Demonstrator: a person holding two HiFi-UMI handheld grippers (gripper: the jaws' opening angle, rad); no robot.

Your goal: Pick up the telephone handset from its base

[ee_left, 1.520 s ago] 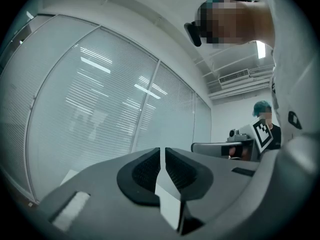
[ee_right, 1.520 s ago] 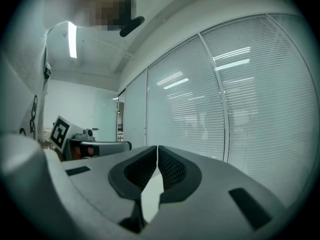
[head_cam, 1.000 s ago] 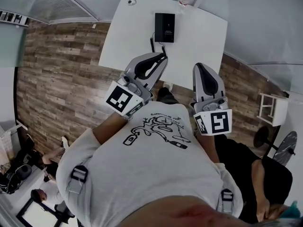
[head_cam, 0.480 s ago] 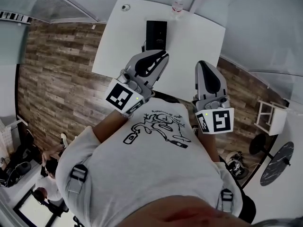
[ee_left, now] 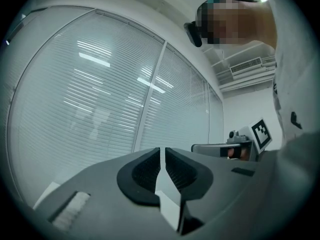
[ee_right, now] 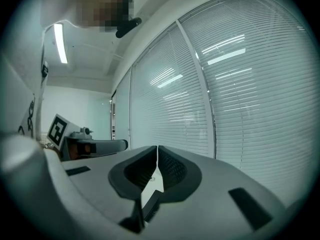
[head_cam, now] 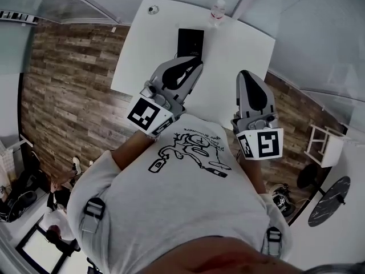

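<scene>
**A:** Where is the black rectangular desk telephone (head_cam: 190,42)?

**B:** It's on the white table (head_cam: 239,50), toward the far edge and about mid-width. A small clear plastic bottle (head_cam: 217,12) stands just beyond it to the right. The handset appears to be resting on its base, though the head view is too small to separate the 2 parts.

**A:** What has changed in the last second?

**B:** Both grippers have come forward with the person. The tip of the left gripper (head_cam: 195,64) now sits just short of the telephone's near end. 1 second ago a wider strip of white table lay between them. The right gripper (head_cam: 245,75) has advanced alongside it, further right, and its tip overlaps the table's near edge.

**A:** And the jaws?

**B:** The left pair is drawn together, with only a thin slit between the ribbed black pads (ee_left: 145,171) and nothing in it. The right pair is the same, closed on nothing (past its tips its own view shows only window blinds).

**A:** What does that mean for the pickup?

**B:** I'd judge this to be the approach, not the grasp. Whichever gripper takes the handset must spread its jaws first. Both gripper views look out at the blinds rather than at the table, so that gripper will probably also need to tip down toward the telephone.
</scene>
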